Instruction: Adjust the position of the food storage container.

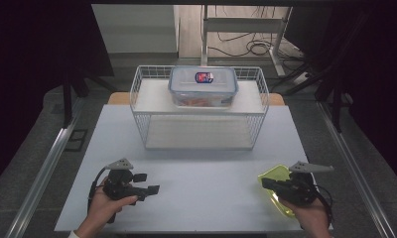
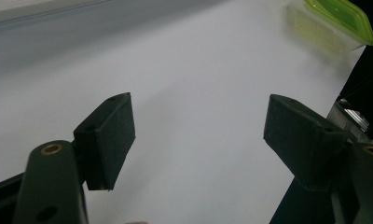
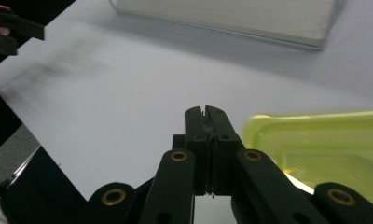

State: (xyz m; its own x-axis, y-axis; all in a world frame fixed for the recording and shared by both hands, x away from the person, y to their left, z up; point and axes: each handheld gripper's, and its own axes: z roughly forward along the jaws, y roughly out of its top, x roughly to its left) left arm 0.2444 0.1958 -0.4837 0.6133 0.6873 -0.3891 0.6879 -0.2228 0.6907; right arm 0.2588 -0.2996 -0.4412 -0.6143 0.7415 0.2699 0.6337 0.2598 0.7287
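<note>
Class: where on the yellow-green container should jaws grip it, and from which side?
Grip the yellow-green container by its raised rim, on the edge facing the table's middle. That edge is bare, while the right gripper sits over the other side. The rim looks thin enough to pinch, coming from above.

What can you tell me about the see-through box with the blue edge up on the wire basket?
The clear plastic box with a blue-rimmed lid is a rounded rectangle, lying flat and closed. A small red, white and blue sticker sits in the middle of its lid. Something orange shows through the front wall, too blurred to name. It rests on the white board across the top of the white wire basket, at the back, near the middle. No gripper touches it.
</note>
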